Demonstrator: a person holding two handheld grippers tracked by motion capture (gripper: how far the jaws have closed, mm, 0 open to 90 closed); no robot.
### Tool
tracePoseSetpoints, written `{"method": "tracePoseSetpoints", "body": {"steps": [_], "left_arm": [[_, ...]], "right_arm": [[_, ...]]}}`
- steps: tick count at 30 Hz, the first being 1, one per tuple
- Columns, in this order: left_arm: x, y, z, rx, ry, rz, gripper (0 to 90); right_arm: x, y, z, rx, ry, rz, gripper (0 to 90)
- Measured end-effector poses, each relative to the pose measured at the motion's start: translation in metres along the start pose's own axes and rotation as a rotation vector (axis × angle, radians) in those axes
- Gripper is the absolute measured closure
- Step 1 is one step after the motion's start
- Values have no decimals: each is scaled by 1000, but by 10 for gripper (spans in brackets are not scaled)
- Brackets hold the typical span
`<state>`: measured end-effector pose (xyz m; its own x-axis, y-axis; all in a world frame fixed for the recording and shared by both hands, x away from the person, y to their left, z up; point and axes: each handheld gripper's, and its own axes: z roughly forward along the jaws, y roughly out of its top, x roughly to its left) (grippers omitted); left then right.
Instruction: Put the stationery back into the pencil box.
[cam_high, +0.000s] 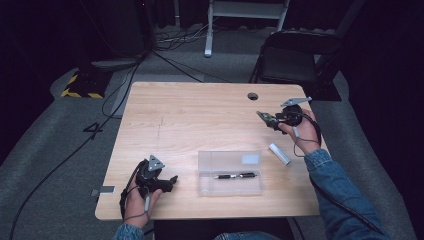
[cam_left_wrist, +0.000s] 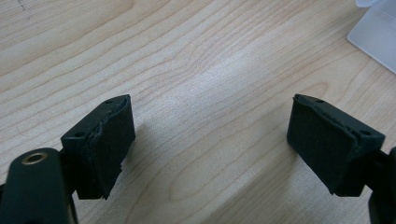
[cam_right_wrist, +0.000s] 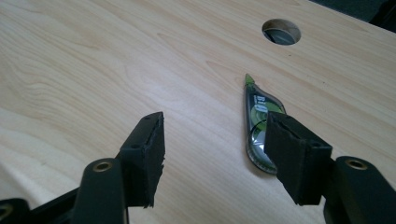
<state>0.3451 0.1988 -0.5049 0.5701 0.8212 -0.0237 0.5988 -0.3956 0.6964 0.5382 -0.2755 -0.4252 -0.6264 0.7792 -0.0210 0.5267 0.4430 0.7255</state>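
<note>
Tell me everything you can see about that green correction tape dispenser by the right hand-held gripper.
The correction tape dispenser is a slim teardrop shape with a clear plastic shell, green and black inside, and a green pointed tip. It lies flat on the wooden table, tip pointing toward the round cable hole. Its wide end sits behind the right hand-held gripper, partly hidden by one open jaw; whether that jaw touches it is unclear.

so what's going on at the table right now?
A person works at a wooden table with a hand-held gripper in each hand. The right hand-held gripper is open, jaws apart, beside a green correction tape dispenser lying near the cable hole; one jaw partly covers it. The left hand-held gripper is open over bare wood. A clear plastic box holds a pen, and a white tube lies beside it.
</note>
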Motion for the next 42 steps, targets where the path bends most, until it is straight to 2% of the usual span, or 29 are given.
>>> {"method": "tracePoseSetpoints", "body": {"steps": [6,8,17,23,28,38,42], "left_arm": [[0,0,-1,8,1,-4,156],[1,0,-1,4,5,-4,155],[1,-1,-1,7,9,-10,155],[1,-1,-1,4,11,-12,155],[1,-1,-1,3,13,-14,152],[1,-1,-1,2,13,-13,152],[1,-1,-1,3,13,-14,152]], "right_arm": [[-10,3,15,-3,-14,8,387],[-15,3,26,-2,-25,24,381],[-24,2,51,6,-47,39,371],[-30,1,66,33,-66,50,371],[-36,-3,75,62,-80,66,360],[-40,-11,84,90,-75,86,346],[-41,-13,84,79,-71,100,350]]}}
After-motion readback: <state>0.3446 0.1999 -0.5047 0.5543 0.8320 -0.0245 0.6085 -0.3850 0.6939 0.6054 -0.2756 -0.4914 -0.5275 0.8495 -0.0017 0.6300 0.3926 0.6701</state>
